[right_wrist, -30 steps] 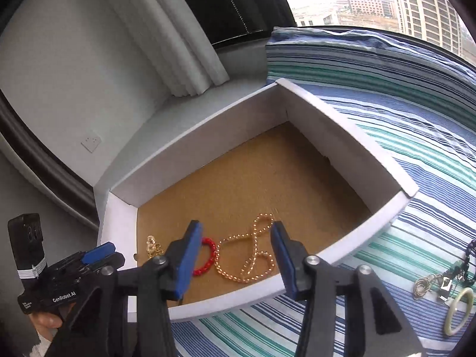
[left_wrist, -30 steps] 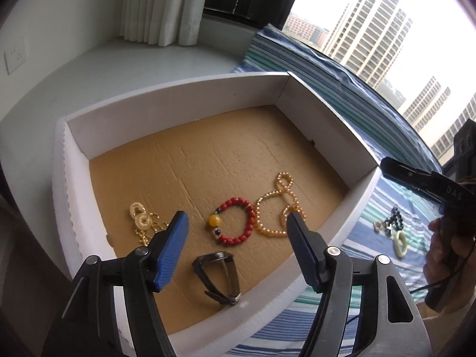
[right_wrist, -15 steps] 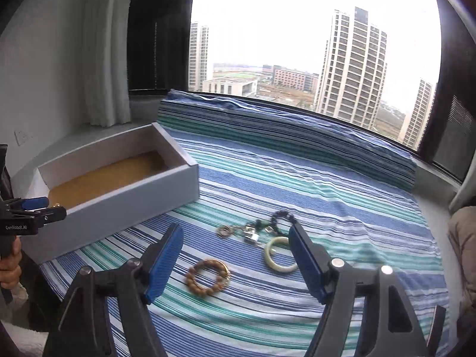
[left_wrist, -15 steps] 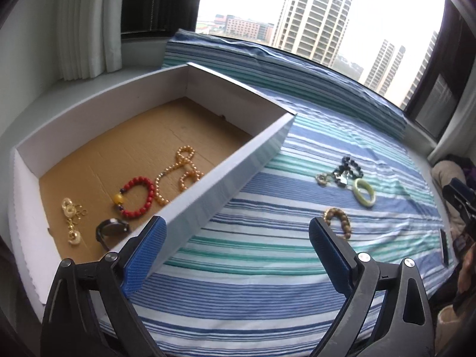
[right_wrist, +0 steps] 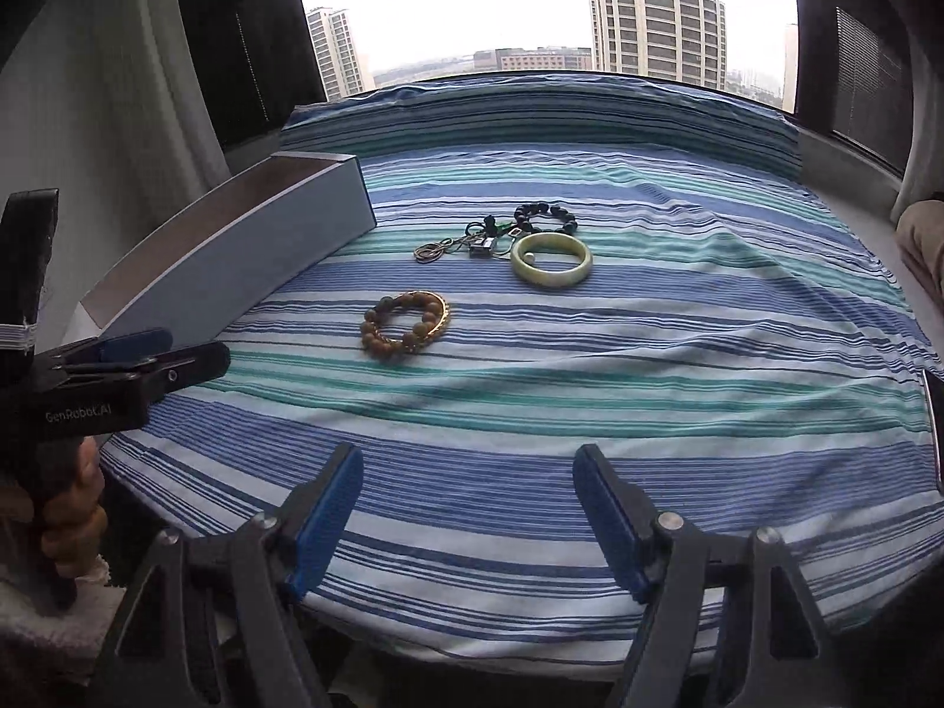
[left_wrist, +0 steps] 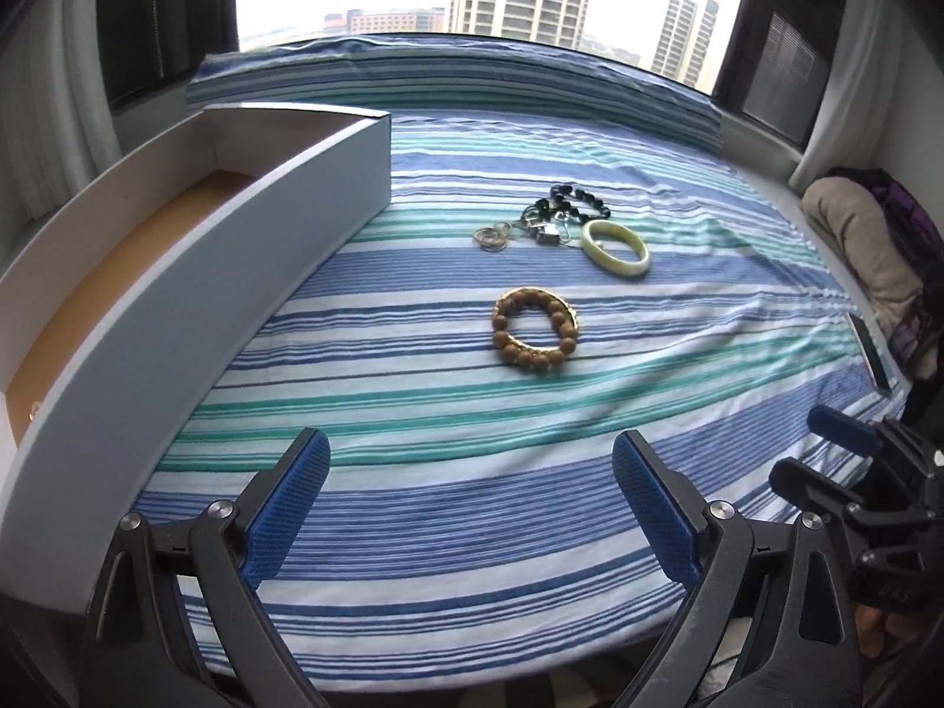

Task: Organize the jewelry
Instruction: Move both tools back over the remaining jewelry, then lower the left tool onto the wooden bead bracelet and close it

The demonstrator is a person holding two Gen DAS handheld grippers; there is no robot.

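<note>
1. Left gripper: black tongs with blue ribbed pads, jaws spread wide, nothing between them; hangs over the near edge of the blue, teal and white striped cloth.
2. Right gripper: same build, jaws likewise released and empty, above the near part of the striped cloth.
3. Brown wooden-bead bracelet with a gold band lies flat on the cloth at mid distance, apart from the rest; the right wrist view shows it left of centre.
4. Pale green jade-like bangle lies farther off, to the right; seen also from the right wrist.
5. Black bead bracelet lies just beyond the bangle, beside a tangle of small metal rings and clasps.
6. White shallow cardboard box with brown floor stands along the left, on the cloth's edge; contents mostly hidden by its near wall.
7. Window behind shows tall towers.
</note>
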